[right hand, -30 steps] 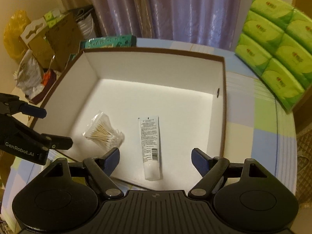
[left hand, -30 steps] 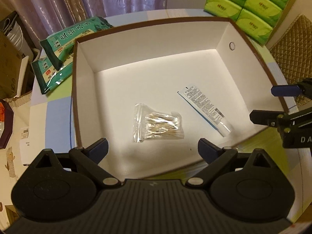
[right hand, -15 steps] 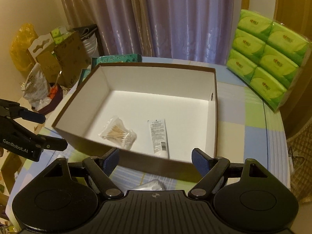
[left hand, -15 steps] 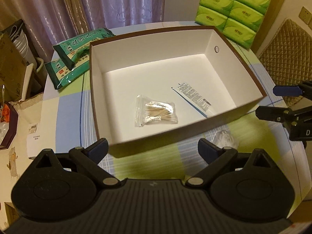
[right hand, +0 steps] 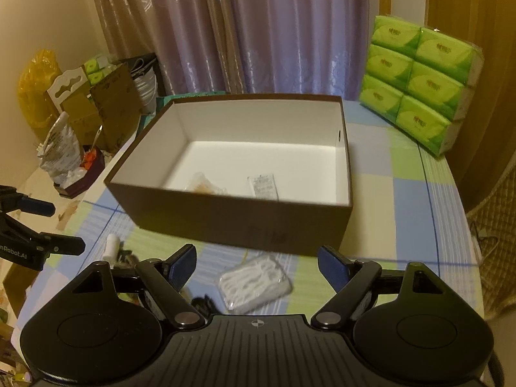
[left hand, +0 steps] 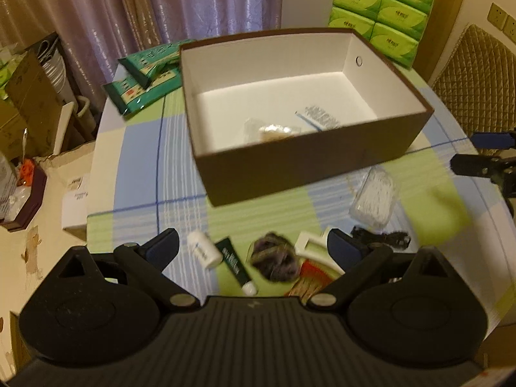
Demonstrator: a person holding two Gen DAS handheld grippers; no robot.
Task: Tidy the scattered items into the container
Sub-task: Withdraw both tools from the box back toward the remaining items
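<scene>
The dark green tube with a white cap [left hand: 236, 264] lies flat, cap pointing near, beside the small white bottle [left hand: 204, 249]. The left gripper [left hand: 252, 249] and the right gripper [right hand: 257, 262] stand wide apart, holding nothing.

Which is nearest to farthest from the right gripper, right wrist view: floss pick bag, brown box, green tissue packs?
From the right gripper:
1. Floss pick bag, on the cloth between its fingers.
2. Brown box, straight ahead.
3. Green tissue packs, far right, table's back edge.

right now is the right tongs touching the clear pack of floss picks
Apart. In the right wrist view the right tongs stand open and empty, and the floss pick pack lies on the tablecloth between the two pads, clear of both.
</scene>
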